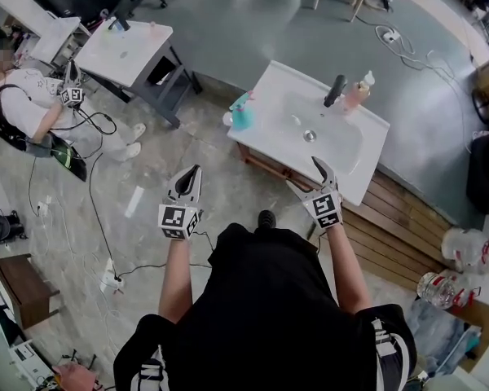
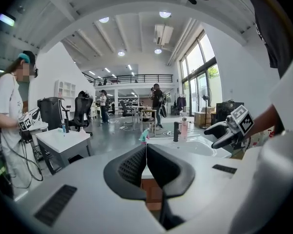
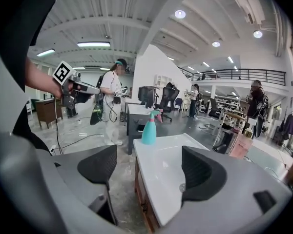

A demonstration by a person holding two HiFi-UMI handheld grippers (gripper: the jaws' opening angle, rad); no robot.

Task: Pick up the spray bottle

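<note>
The teal spray bottle [image 1: 243,114] with a pink trigger stands upright at the left corner of the white sink counter [image 1: 269,88]. It shows in the right gripper view as the spray bottle [image 3: 149,127], ahead and between the jaws, well beyond them. In the left gripper view the spray bottle [image 2: 144,135] sits just past the jaw tips. My left gripper [image 1: 194,172] hangs shut over the floor, short of the counter. At the counter's near edge, my right gripper [image 1: 304,174] is open and holds nothing.
A black faucet [image 1: 335,90] and a pink soap bottle [image 1: 357,93] stand at the basin's far side. A white table [image 1: 126,51] is to the left, with a seated person [image 1: 24,96] beside it. Cables [image 1: 98,218] trail over the floor. Water jugs [image 1: 464,247] lie at the right.
</note>
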